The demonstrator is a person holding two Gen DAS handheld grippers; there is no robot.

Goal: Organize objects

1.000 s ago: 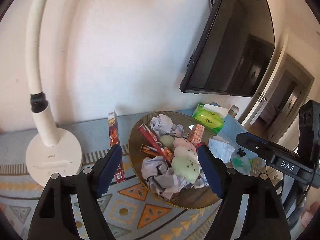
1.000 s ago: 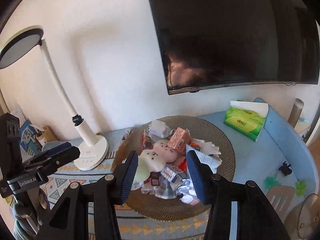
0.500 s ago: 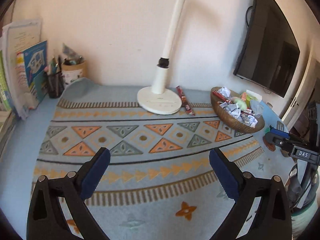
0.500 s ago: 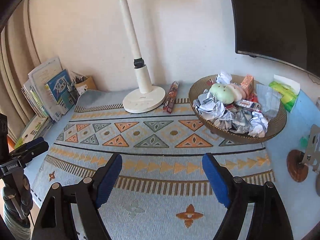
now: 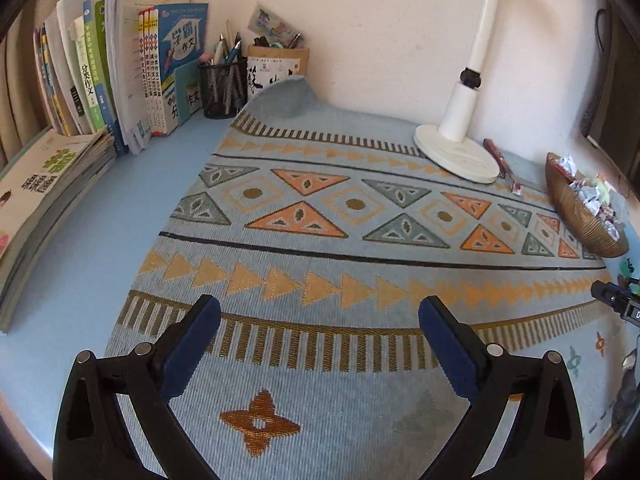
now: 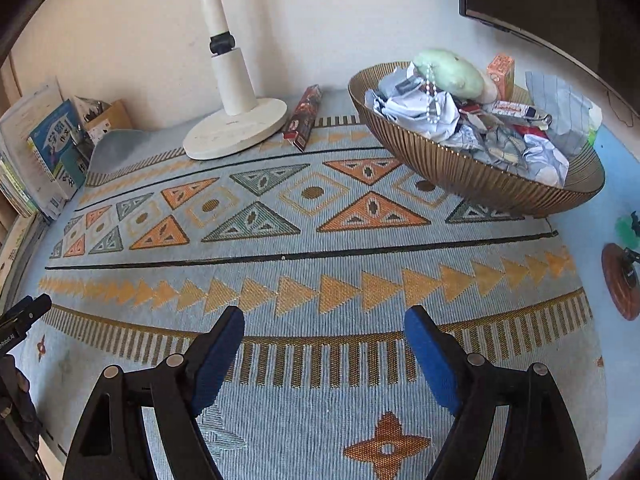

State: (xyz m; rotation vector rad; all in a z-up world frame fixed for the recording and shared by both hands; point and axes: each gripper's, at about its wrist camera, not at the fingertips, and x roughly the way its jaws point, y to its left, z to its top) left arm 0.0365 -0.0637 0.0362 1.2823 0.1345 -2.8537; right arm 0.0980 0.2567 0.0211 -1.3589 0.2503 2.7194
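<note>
The patterned mat (image 6: 312, 240) covers most of the desk, and its whole middle is bare. At about two o'clock in the right wrist view sits the ribbed bowl (image 6: 480, 176), heaped with crumpled paper (image 6: 412, 112), a pale green plush toy (image 6: 448, 70), an orange carton (image 6: 500, 70) and small wrappers. The lamp base (image 6: 236, 130) stands at eleven o'clock, with a red snack box (image 6: 304, 118) lying on the mat just beside it, between lamp and bowl.

Both grippers hang low over the near edge of the mat. The left gripper (image 5: 320, 332) has its jaws spread wide with nothing between them; the right gripper (image 6: 324, 340) is likewise wide apart and empty.

This layout fits either a bowl already gathered full or one waiting to be sorted out, so the pictures do not settle which. Whatever is handled, work well means taking one item at a time, closing on firm edges such as the box's long sides, and gripping the paper lightly. The small bits deep in the bowl are hard to make out from here.
</note>
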